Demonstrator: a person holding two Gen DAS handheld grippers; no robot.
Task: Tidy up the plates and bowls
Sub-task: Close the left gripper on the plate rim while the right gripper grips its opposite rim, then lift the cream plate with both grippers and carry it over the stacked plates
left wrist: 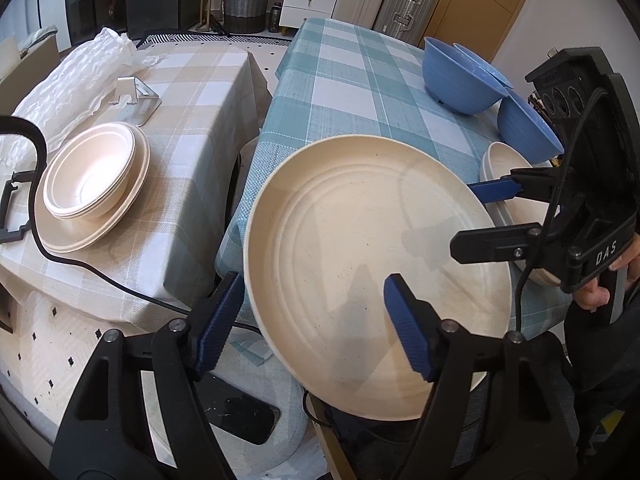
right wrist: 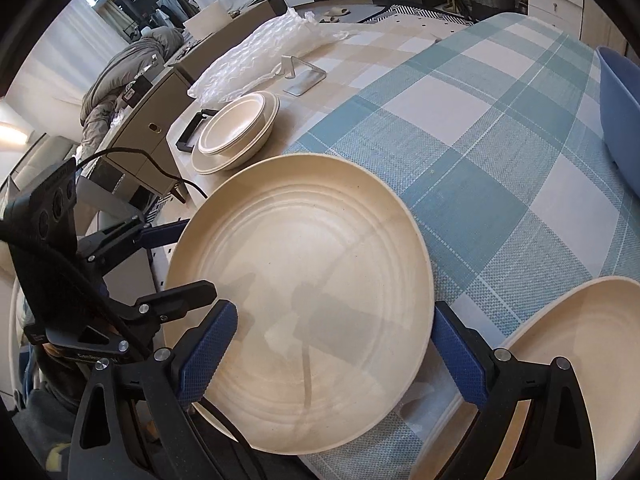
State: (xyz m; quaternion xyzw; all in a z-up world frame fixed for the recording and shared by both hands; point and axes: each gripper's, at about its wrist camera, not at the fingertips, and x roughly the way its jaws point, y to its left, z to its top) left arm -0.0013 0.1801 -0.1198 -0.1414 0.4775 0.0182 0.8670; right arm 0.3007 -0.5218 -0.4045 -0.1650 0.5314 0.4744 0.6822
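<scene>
Plate [left wrist: 360,220] lay overhanging worktop [left wrist: 360,80] edge, flanked by left hand-held gripper [left wrist: 316,284] and right hand-held gripper [right wrist: 332,308], both released.

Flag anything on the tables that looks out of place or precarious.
The large cream plate overhangs the near edge of the blue-checked table, part of it over the floor, with the left gripper straddling its rim. The blue bowls sit tilted against each other. Nothing looks spilled or broken.
</scene>
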